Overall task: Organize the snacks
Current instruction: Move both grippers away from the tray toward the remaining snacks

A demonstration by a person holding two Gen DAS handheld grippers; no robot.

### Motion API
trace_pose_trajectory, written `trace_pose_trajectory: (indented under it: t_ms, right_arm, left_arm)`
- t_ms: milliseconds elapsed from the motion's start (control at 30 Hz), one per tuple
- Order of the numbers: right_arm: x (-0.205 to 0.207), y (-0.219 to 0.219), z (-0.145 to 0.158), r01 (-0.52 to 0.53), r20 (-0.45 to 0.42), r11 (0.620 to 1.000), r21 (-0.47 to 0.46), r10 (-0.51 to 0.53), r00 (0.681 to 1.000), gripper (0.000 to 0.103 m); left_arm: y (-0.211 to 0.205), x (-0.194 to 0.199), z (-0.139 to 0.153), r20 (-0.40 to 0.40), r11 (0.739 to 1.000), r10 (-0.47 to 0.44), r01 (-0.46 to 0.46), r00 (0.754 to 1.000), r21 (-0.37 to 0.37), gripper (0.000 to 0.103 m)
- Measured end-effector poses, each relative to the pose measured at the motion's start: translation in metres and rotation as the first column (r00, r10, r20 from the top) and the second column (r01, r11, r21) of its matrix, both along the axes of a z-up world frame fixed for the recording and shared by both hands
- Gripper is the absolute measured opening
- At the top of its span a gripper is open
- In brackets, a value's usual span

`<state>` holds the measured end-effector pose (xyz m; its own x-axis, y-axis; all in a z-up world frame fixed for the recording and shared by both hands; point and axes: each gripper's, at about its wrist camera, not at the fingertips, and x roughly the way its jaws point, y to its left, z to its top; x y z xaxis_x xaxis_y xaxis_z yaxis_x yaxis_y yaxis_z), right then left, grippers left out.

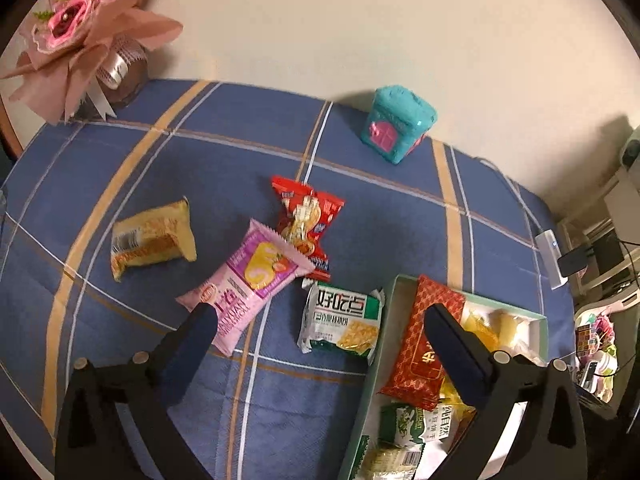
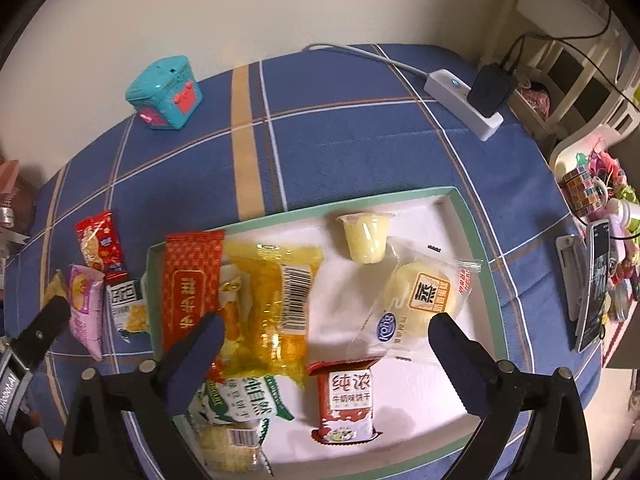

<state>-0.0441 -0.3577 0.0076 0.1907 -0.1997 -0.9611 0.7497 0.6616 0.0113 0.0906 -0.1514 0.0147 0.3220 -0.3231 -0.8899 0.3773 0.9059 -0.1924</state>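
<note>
A green-rimmed white tray (image 2: 474, 240) holds several snacks: a red patterned packet (image 2: 190, 280), a yellow packet (image 2: 280, 300), a jelly cup (image 2: 366, 236), a round bun (image 2: 420, 296) and a red milk biscuit (image 2: 348, 404). The tray also shows in the left wrist view (image 1: 386, 312). Loose on the cloth lie a pink packet (image 1: 252, 284), a red packet (image 1: 308, 220), a yellow cake packet (image 1: 152, 236) and a green-white cracker packet (image 1: 344, 320). My left gripper (image 1: 320, 320) is open and empty above the cracker packet. My right gripper (image 2: 324, 328) is open and empty over the tray.
The table has a blue plaid cloth (image 1: 200, 140). A teal toy box (image 1: 396, 124) stands at the back by the wall. A pink bouquet (image 1: 80, 24) is at the back left. A power strip with a charger (image 2: 468, 96) lies at the right. Cluttered shelves (image 2: 600, 208) stand beyond the right edge.
</note>
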Motion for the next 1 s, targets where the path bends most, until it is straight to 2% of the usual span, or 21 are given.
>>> trace_pose_trajectory:
  t_ms: [233,433,733,1000]
  right_arm:
    - [0.01,0.021,0.023,-0.034,0.04,0.999,-0.016,0.035,0.999,0.103]
    - [0.024,0.047,0.035,-0.085,0.063,0.996,-0.041,0.087,0.994,0.103]
    - [0.057,0.105,0.036,-0.227,0.079,0.973,-0.044,0.23,0.97,0.103]
    - [0.081,0.148,0.034,-0.303,0.116,0.953,-0.02,0.304,0.946,0.103]
  left_arm:
    - [0.019,0.005,0.018,0.045,1.0,0.01,-0.011,0.999,0.022,0.103]
    - [0.052,0.018,0.027,0.074,0.996,0.062,-0.067,0.995,0.056,0.103]
    - [0.114,0.042,0.035,0.09,0.979,0.173,-0.181,0.981,0.09,0.103]
    - [0.152,0.06,0.037,0.081,0.965,0.237,-0.244,0.968,0.094,0.103]
